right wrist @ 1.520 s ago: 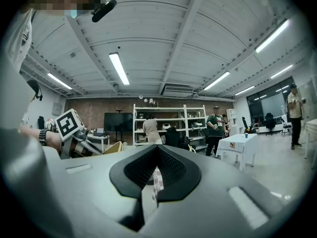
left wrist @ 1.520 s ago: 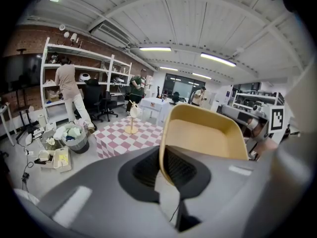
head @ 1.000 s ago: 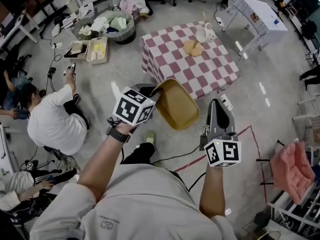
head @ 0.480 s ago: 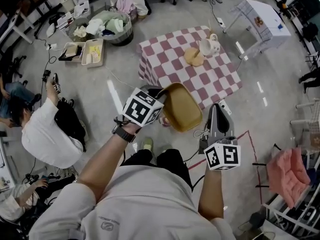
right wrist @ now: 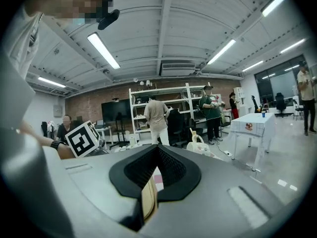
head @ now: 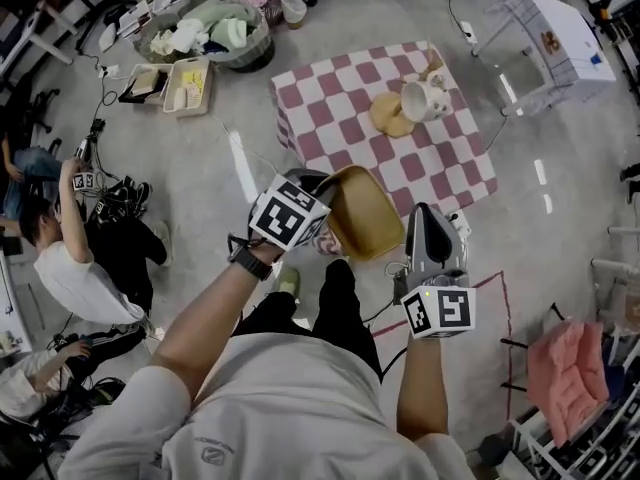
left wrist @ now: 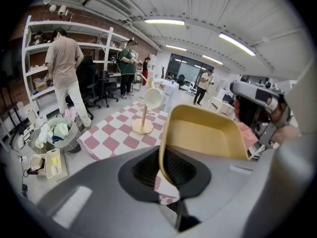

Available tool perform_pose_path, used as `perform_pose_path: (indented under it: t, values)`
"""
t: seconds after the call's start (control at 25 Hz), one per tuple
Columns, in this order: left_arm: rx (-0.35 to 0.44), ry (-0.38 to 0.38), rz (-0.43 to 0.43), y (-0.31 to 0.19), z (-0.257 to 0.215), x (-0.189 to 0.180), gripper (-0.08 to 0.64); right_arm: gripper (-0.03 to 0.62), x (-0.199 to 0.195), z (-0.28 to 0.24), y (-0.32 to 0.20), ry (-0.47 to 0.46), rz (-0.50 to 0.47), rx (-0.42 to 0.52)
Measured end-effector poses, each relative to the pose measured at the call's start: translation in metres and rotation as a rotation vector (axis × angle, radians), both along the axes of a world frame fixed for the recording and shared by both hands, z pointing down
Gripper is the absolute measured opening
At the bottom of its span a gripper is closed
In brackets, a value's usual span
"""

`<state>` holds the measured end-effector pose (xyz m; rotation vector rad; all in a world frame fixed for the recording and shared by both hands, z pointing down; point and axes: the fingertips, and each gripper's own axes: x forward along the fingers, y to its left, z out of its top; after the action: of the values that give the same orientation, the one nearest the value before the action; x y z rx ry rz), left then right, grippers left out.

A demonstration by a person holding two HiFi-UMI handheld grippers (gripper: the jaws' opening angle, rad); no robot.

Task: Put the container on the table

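The tan plastic container (head: 362, 211) hangs in the air, tilted, just short of the near edge of the table (head: 340, 98) with its pink and white checked cloth. My left gripper (head: 318, 196) is shut on the container's left rim. In the left gripper view the container (left wrist: 205, 133) stands up out of the closed jaws of the left gripper (left wrist: 166, 170). My right gripper (head: 427, 213) sits just right of the container, shut. In the right gripper view a thin tan strip shows in the slit of the right gripper (right wrist: 153, 182). I cannot tell whether it touches.
On the table stand a wooden mug stand (head: 392, 115) and a white mug (head: 425, 98). A laundry basket (head: 215, 38) and trays (head: 185, 86) lie on the floor beyond. People sit on the floor at left (head: 75, 268). A small white table (head: 560, 33) stands at far right.
I have stepped toward the checked table, so it now lies closer below the container. Both grippers keep their hold and spacing. The person on the floor at left has shifted.
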<state>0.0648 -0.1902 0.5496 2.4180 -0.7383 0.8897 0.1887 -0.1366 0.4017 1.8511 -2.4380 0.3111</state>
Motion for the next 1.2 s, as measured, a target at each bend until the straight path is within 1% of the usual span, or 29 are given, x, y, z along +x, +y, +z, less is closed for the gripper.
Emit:
perform_pose_path:
  t: [0.12,0.24,0.4,0.6,0.8,0.96,1.2]
  values:
    - [-0.025,-0.028,-0.034,-0.019,0.023,0.016,0.023,0.009,0.014,0.020,-0.028,0.006,-0.058,-0.034]
    - [-0.048,-0.052,-0.068,-0.037,0.046,0.029,0.023,0.009,0.024,0.043,-0.052,-0.007,-0.111,-0.068]
    - [-0.066,-0.078,-0.088,-0.060,0.076,0.045,0.023,0.009,0.035,0.073,-0.080,-0.021,-0.157,-0.098]
    - [-0.093,-0.107,-0.106,-0.076,0.112,0.057,0.023,0.009,0.044,0.108,-0.103,-0.042,-0.188,-0.138]
    - [-0.142,-0.115,-0.106,-0.090,0.150,0.071,0.024,0.009,0.046,0.146,-0.120,-0.045,-0.211,-0.176]
    - [-0.165,-0.128,-0.109,-0.098,0.182,0.073,0.025,0.009,0.046,0.174,-0.130,-0.050,-0.225,-0.212]
    - [-0.186,-0.165,-0.117,-0.111,0.216,0.076,0.025,0.009,0.047,0.202,-0.144,-0.078,-0.224,-0.235]
